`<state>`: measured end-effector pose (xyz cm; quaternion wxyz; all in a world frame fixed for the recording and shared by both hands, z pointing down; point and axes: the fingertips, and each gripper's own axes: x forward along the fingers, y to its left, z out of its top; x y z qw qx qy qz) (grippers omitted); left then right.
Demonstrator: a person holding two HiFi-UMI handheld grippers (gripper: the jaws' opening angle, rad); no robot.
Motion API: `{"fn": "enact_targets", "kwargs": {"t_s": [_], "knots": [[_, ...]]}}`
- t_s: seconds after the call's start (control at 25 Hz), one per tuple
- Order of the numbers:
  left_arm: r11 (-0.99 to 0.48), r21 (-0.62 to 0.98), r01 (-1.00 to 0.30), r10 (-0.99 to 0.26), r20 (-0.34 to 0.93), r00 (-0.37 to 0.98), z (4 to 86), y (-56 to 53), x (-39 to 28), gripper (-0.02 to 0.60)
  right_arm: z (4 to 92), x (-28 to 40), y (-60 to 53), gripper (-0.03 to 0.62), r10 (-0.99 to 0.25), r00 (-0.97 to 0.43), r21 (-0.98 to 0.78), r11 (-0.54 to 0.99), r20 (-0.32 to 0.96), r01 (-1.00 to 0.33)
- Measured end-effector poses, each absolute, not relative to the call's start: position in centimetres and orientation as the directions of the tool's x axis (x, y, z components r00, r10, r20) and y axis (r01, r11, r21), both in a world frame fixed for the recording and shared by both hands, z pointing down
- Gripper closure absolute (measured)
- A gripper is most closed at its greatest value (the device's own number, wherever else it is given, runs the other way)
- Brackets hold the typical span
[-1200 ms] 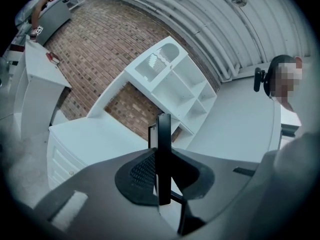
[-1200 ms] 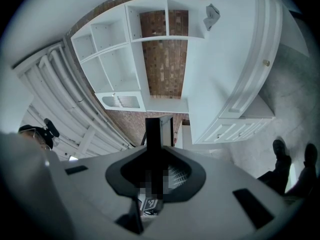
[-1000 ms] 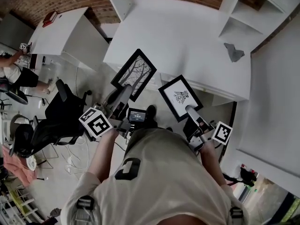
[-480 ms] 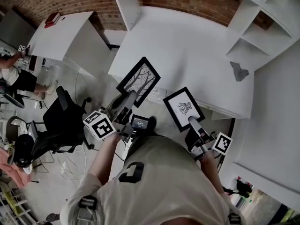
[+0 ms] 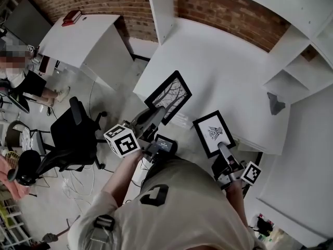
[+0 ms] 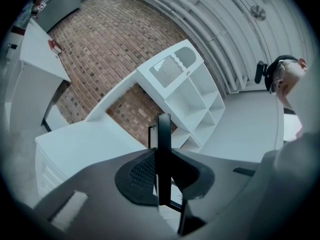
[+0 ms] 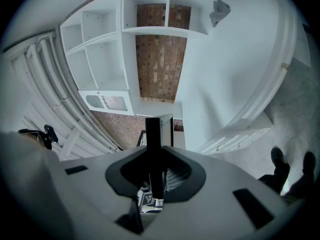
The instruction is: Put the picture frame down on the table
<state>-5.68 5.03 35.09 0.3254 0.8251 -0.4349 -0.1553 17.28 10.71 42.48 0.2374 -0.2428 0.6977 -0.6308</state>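
My left gripper [image 5: 154,116] is shut on the lower edge of a black picture frame with a tree print [image 5: 169,95], held over the near edge of the white table [image 5: 229,72]. In the left gripper view that frame [image 6: 163,134] stands edge-on, clamped by the left gripper [image 6: 161,179]. My right gripper [image 5: 223,150] is shut on a smaller black frame with a line drawing [image 5: 214,133], just short of the table's edge. The small frame's edge [image 7: 153,134] rises from the right gripper [image 7: 154,176].
A black office chair [image 5: 73,135] stands on the floor to the left. A second white desk [image 5: 83,35] is at the back left, where a person [image 5: 23,79] sits. White shelving [image 5: 299,53] flanks the table, with a grey object [image 5: 276,104] on it.
The left gripper has carried the tree frame a little toward the table. The right gripper has stayed put. The head view has tipped, and more brick wall shows.
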Motion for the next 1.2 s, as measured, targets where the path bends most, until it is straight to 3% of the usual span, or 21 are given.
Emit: {"fn": "enact_targets", "kwargs": {"t_s": [0.56,0.96,1.2], "knots": [[-0.373,0.715,-0.592,-0.837,0.015,0.547,36.5,2.6,-8.6,0.532,42.6,15.1,8.1,0.545,-0.624,-0.781,-0.993,0.088,0.002,-0.073],[-0.321,0.731,-0.602,-0.870,0.024,0.493,37.2,-5.1,-16.0,0.532,42.9,7.6,-0.7,0.544,-0.570,-0.822,-0.995,0.074,0.011,-0.065],[-0.339,0.751,-0.566,-0.865,-0.013,0.501,36.9,-4.0,-20.7,0.532,42.2,1.6,0.8,0.545,-0.515,-0.857,-0.987,0.132,0.008,-0.089]]}}
